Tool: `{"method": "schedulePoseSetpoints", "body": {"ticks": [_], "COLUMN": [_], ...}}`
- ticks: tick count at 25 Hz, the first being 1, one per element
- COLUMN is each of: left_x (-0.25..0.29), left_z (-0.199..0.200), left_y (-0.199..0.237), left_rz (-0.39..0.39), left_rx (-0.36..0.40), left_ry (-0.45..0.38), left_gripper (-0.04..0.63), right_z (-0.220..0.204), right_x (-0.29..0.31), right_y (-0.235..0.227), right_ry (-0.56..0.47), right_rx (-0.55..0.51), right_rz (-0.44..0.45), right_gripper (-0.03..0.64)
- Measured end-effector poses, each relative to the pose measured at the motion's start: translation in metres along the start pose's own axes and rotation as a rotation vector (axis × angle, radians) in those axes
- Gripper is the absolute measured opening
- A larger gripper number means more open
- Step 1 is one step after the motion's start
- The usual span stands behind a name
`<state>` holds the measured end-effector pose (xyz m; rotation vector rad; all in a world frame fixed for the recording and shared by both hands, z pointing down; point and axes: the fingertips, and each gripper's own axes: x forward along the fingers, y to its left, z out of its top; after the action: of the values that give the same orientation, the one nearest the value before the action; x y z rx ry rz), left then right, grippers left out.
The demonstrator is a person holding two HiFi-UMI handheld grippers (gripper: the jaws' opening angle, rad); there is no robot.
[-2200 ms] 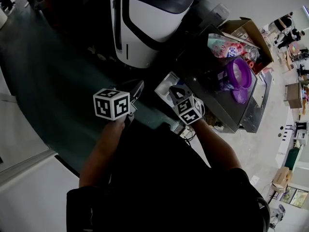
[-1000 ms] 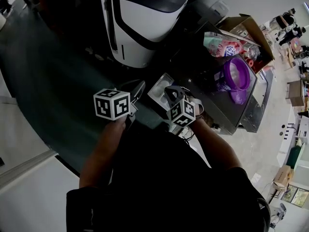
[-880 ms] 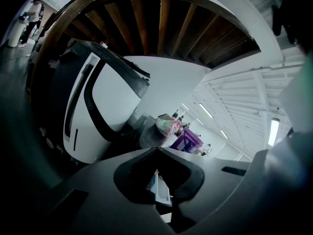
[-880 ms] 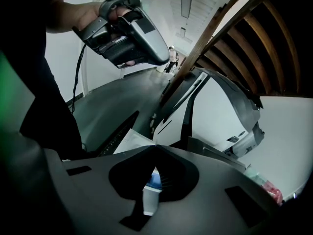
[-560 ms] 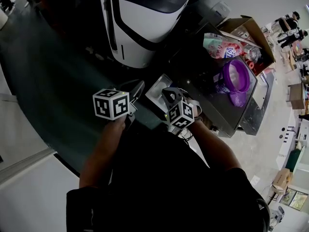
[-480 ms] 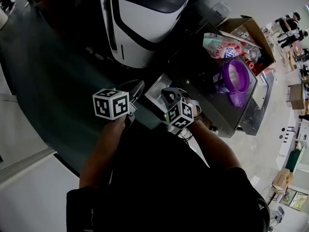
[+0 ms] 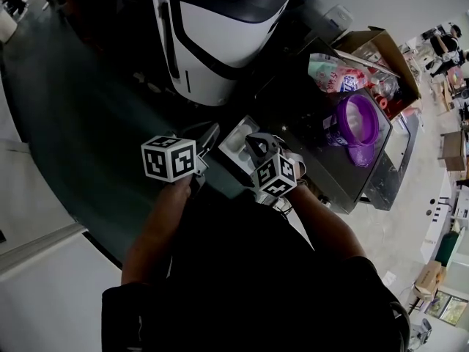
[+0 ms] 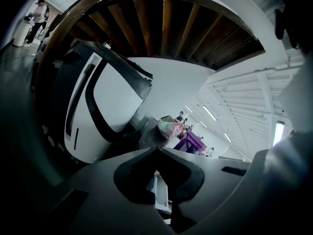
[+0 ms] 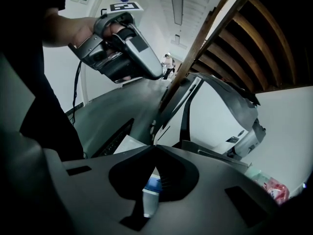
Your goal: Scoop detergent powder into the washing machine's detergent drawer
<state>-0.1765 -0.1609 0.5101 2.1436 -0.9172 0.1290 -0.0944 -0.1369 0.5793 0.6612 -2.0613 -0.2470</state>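
The white detergent drawer (image 7: 236,139) stands pulled out from the dark washing machine (image 7: 333,169). My right gripper (image 7: 257,144) hovers just over the drawer's near right part, jaws shut with nothing seen between them; below them shows a white and blue part of the drawer (image 9: 150,194). My left gripper (image 7: 212,131) is to the drawer's left, also shut and empty, with the drawer (image 8: 161,196) showing under its closed tips. On the machine's top sit a purple tub (image 7: 357,119) and a pink detergent bag (image 7: 333,71). No scoop is visible.
A large white and black appliance (image 7: 212,31) stands beyond the drawer. An open cardboard box (image 7: 382,49) sits at the machine's far end. My left gripper (image 9: 157,75) appears in a hand in the right gripper view. People stand far off on the right.
My right gripper has shifted left from the machine's front edge to above the drawer. The left gripper has stayed where it was.
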Motion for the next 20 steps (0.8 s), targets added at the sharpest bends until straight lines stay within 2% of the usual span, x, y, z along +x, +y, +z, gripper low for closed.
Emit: {"method": "schedulePoseSetpoints", "body": {"ticks": [4, 8, 12, 15, 20], "left_x": [0.004, 0.009, 0.02, 0.029, 0.035], "left_z": [0.006, 0.014, 0.02, 0.022, 0.018], "left_y": [-0.006, -0.015, -0.023, -0.031, -0.036], "left_rz": [-0.005, -0.006, -0.007, -0.007, 0.008], "left_rx": [0.012, 0.035, 0.044, 0.05, 0.047], "left_ry": [0.001, 0.005, 0.007, 0.01, 0.017], "left_gripper": [0.008, 0.008, 0.008, 0.008, 0.008], "right_z": [-0.003, -0.002, -0.008, -0.013, -0.012], "right_x": [0.006, 0.006, 0.008, 0.008, -0.006], "right_y": [0.009, 0.011, 0.017, 0.012, -0.009], "right_ry": [0.004, -0.013, -0.003, -0.01, -0.079], "right_rx": [-0.031, 0.036, 0.034, 0.075, 0.195], "right_rz": [0.042, 0.087, 0.139, 0.159, 0.154], "right_gripper": [0.017, 0.017, 0.017, 0.017, 0.017]}}
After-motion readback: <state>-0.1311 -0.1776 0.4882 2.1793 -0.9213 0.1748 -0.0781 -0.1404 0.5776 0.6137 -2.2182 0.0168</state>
